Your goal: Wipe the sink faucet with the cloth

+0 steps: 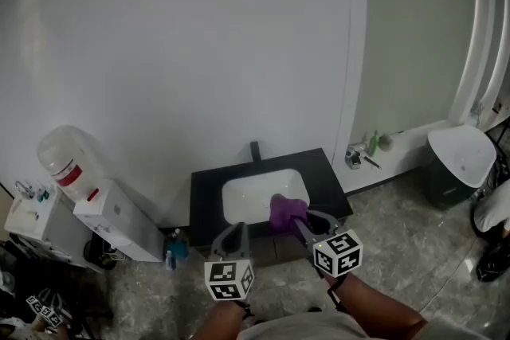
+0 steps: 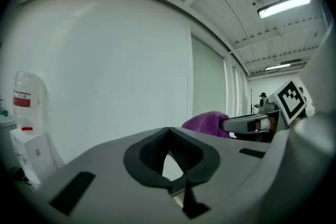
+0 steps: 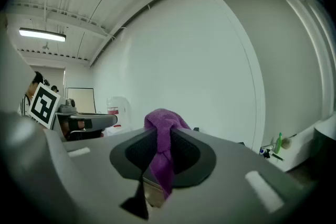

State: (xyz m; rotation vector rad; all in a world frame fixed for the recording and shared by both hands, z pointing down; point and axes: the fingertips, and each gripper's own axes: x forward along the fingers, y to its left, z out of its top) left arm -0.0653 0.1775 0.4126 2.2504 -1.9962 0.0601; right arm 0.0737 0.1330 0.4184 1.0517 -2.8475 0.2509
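Note:
A short black faucet stands at the back edge of a white sink basin set in a black counter. My right gripper is shut on a purple cloth, held over the basin's front right. In the right gripper view the cloth bunches above the closed jaws of this gripper and hangs down between them. My left gripper hovers at the counter's front edge, shut and holding nothing. The left gripper view shows its jaws meeting, with the cloth off to the right.
A water dispenser with an upturned bottle and a white box stand left of the sink. A blue bottle sits on the floor by the counter. Green bottles rest on a ledge. A dark bin stands at right.

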